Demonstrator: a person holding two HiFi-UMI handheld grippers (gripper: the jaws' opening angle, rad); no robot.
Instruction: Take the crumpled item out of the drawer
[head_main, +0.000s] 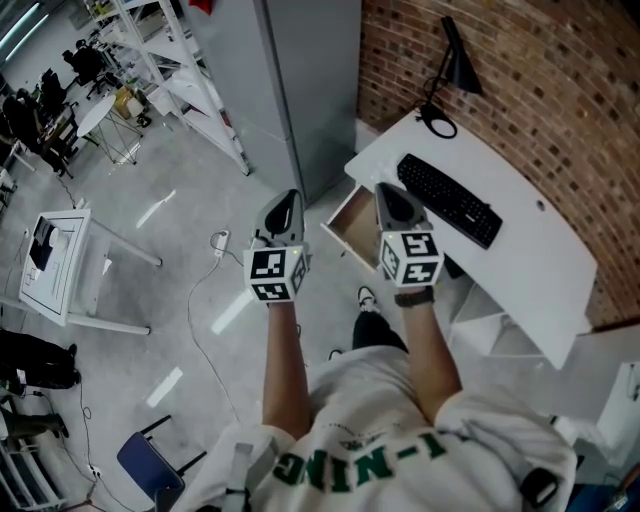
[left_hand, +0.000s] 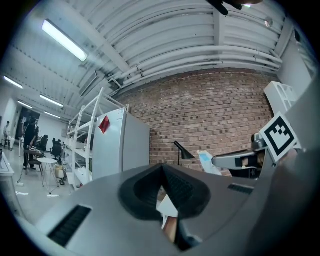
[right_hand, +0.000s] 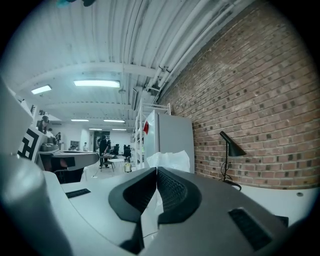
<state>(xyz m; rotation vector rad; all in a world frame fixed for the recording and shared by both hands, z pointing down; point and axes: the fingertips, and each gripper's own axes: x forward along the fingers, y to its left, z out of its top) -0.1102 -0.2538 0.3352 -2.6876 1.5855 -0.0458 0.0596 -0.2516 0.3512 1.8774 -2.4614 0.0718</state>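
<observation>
1. The person's white shirt (head_main: 400, 440) and 2 bare forearms (head_main: 285, 360) fill the bottom of the head view.
2. The right gripper (right_hand: 156, 171) has its jaws pressed together on a thin white crumpled item (right_hand: 172, 159), which sticks up past the tips.
3. The left gripper (left_hand: 162, 167) has its jaws closed with nothing between them.
4. The right gripper hangs over the open drawer (head_main: 350, 225) of the white desk (head_main: 540, 260), with the left one just beside it.
5. A black keyboard (head_main: 448, 200) lies on the desk.
</observation>
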